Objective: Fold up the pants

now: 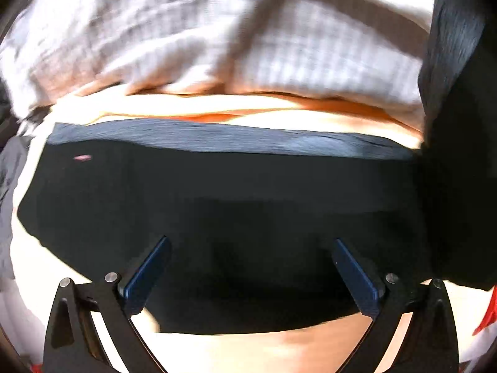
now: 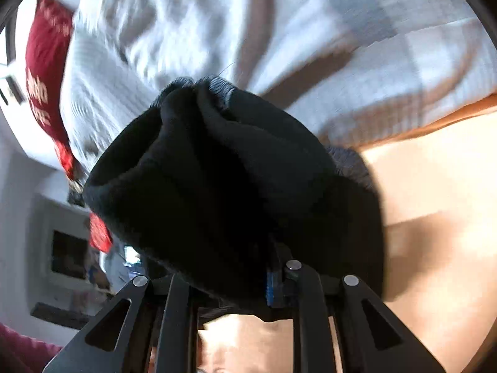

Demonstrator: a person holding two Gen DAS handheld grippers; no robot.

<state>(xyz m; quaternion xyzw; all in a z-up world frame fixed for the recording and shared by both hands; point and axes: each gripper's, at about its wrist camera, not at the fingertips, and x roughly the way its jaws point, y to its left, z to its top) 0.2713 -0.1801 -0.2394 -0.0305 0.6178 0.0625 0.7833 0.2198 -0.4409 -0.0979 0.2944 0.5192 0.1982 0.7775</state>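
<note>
The dark pants (image 1: 217, 205) lie spread in a broad band across an orange sheet (image 1: 236, 105) on the bed, and everything else is placed from them. In the left wrist view the left tongs (image 1: 251, 242) hover low over the near part of the pants with the two blue-padded fingers (image 1: 149, 276) spread wide apart — open, nothing between them. Beyond the far edge of the pants a strip of the orange sheet shows, and past that a rumpled white checked blanket (image 1: 186, 31). At the right end of the pants a dark fold of the same cloth rises up the side of the frame. In the right wrist view the right tongs (image 2: 273, 283) are clamped on a bunched wad of the pants (image 2: 217, 186), which bulges up and over the fingers and hides most of them — only a sliver of blue pad (image 2: 271, 289) shows at the pinch. To the right of that wad the orange sheet (image 2: 435, 202) lies bare; behind it is the white blanket (image 2: 279, 31), and off to its left a red cushion (image 2: 46, 68) with pale lettering, too blurred to read.
</note>
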